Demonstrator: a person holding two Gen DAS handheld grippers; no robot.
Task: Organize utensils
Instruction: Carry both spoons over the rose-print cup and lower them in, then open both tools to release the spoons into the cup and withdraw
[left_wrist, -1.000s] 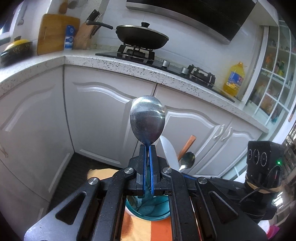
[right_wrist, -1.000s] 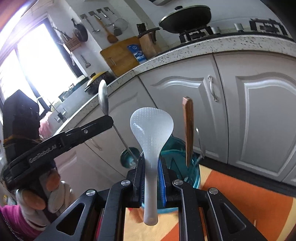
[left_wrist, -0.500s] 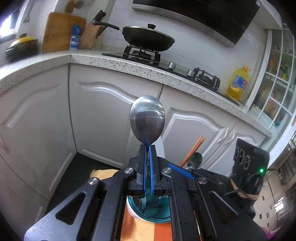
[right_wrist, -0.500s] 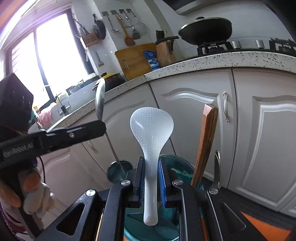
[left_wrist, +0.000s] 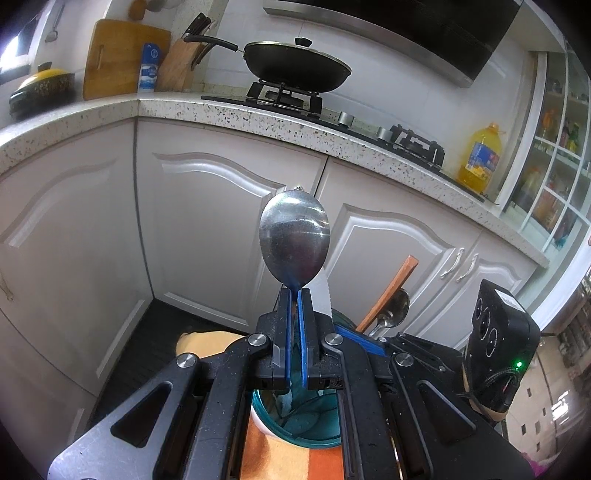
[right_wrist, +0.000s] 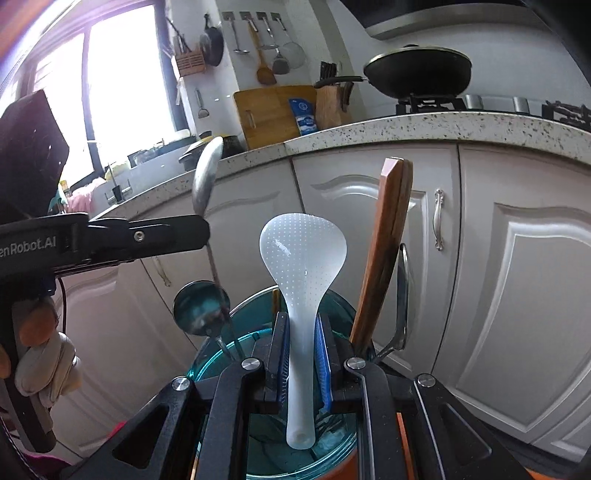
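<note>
My left gripper (left_wrist: 294, 295) is shut on the neck of a steel spoon (left_wrist: 294, 240), bowl end up, above a teal container (left_wrist: 295, 428). My right gripper (right_wrist: 302, 321) is shut on a white dotted rice paddle (right_wrist: 303, 258), blade up, its handle end over the mouth of the teal container (right_wrist: 218, 358). In the container stand a wooden handle (right_wrist: 384, 251), a small ladle (right_wrist: 201, 306) and a metal utensil (right_wrist: 402, 295). The left gripper (right_wrist: 205, 232) with its spoon (right_wrist: 207, 177) reaches in from the left. A hand grips it lower left.
White cabinet doors (left_wrist: 207, 229) and a speckled counter (left_wrist: 236, 114) stand behind. On the counter are a black wok (left_wrist: 295, 70), a cutting board (left_wrist: 122, 59) and a yellow oil bottle (left_wrist: 480, 158). An orange cloth (left_wrist: 291, 461) lies under the container.
The right gripper has sunk and rolled upright with the paddle, and the container now sits right beneath it. The left gripper with its spoon has barely moved.
</note>
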